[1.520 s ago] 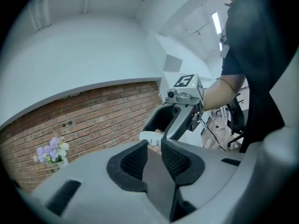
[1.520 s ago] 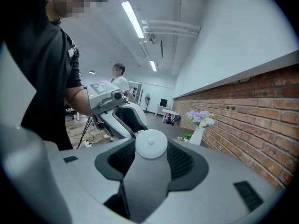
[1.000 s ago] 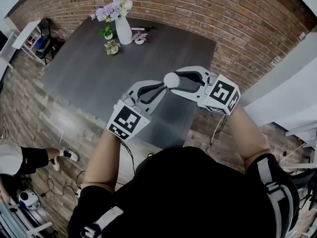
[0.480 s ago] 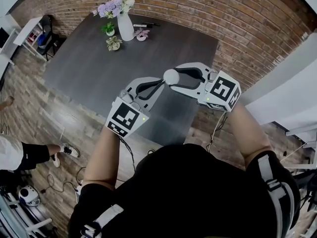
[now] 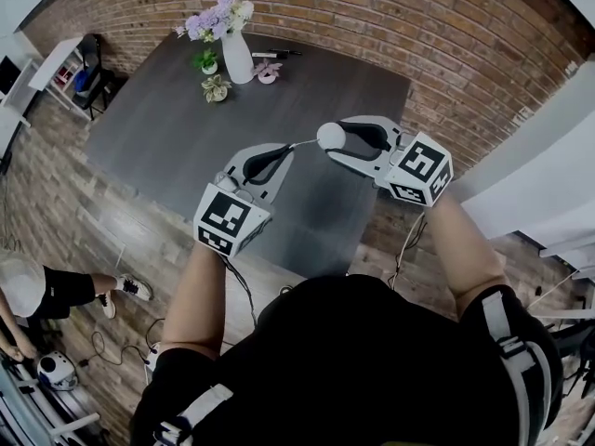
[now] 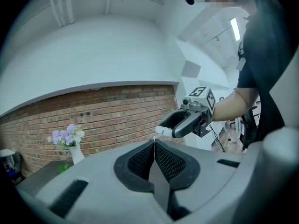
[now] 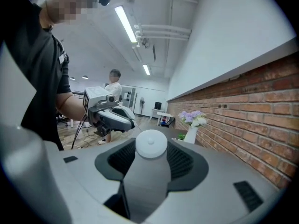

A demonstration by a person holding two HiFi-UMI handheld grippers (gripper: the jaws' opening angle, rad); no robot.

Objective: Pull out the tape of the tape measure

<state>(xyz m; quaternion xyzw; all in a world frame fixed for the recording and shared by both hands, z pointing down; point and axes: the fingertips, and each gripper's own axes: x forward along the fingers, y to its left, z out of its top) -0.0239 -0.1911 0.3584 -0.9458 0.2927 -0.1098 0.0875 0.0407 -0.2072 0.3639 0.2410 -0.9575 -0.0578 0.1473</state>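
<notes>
I hold both tools in the air above the near right part of a dark grey surface [image 5: 167,137], their tips facing each other and close together. My right tool [image 5: 327,138] grips the tape measure [image 5: 331,135], a small round white case. The case sits between the two jaws near their tips, and the right gripper view shows its flat round face with a small button at the centre. My left tool [image 5: 284,150] is closed, its two dark pads pressed together with the end of the tape [image 5: 299,143] pinched between them at the very tip. The tape shows as a thin pale strip running the short gap from the left tool's tip across to the case in the right tool, off the surface. Each tool carries a cube with black and white square markers, and my forearms reach in from the near edge. At the far side of the surface stands a white vase [image 5: 233,56] of lilac and white flowers, with three small potted plants [image 5: 215,88] just beside it. A red brick wall [image 5: 418,35] runs behind the surface. Another person [image 5: 37,291] stands on the floor at the near left.
</notes>
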